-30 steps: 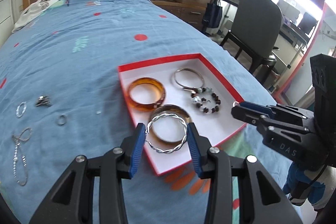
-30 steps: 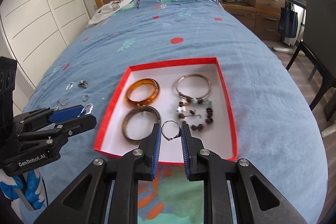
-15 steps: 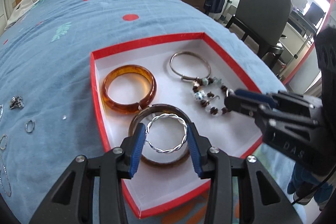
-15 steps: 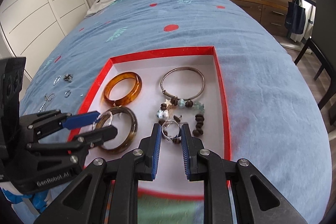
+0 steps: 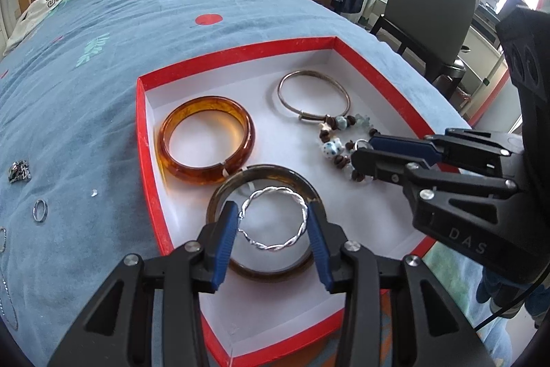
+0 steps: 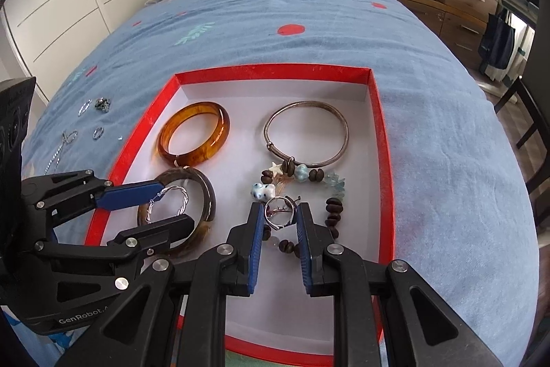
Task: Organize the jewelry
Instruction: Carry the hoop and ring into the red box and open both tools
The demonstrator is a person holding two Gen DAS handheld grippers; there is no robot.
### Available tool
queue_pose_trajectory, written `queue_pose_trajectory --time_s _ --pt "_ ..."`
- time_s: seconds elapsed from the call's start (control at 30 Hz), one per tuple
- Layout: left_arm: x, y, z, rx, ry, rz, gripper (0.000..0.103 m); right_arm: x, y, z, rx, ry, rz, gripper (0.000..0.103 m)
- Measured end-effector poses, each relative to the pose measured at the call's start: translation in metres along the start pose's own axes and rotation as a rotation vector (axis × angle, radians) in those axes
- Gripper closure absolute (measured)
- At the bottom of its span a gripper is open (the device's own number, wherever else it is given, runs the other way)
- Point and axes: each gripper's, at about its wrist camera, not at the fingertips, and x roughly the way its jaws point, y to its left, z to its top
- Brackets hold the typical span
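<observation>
left gripper [image 5: 271, 227]: my fingers pinch a twisted silver bangle [image 5: 273, 219], held over the dark bangle [image 5: 264, 270] in the red box [image 5: 144, 126].
right gripper [image 6: 278, 222]: closed on a small ring [image 6: 279, 212], over the bead bracelet [image 6: 302, 181].
doing it well: i would lower each piece to bare white floor, part the fingers slowly, and keep them off the beads.
still on the bed [image 6: 447, 143]: loose ring [image 5: 40, 209], chain [image 6: 60, 147].

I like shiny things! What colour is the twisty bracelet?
Silver; the twisted bracelet shows best in the left wrist view.
</observation>
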Motion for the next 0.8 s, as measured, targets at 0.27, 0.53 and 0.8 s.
queue_pose_trajectory --time_s 0.27,0.53,0.8 --pt "-0.002 0.0 -0.002 0.007 0.02 -0.004 0.064 -0.003 0.001 -0.001 -0.016 0.03 -0.011 0.077" --pt "-0.014 0.002 -0.004 -0.018 0.022 -0.024 0.063 -0.025 -0.007 -0.009 0.013 -0.002 -0.016 0.077" --pt "-0.056 0.004 -0.009 -0.03 -0.027 -0.018 0.063 -0.067 -0.005 -0.016 0.043 -0.056 -0.033 0.076"
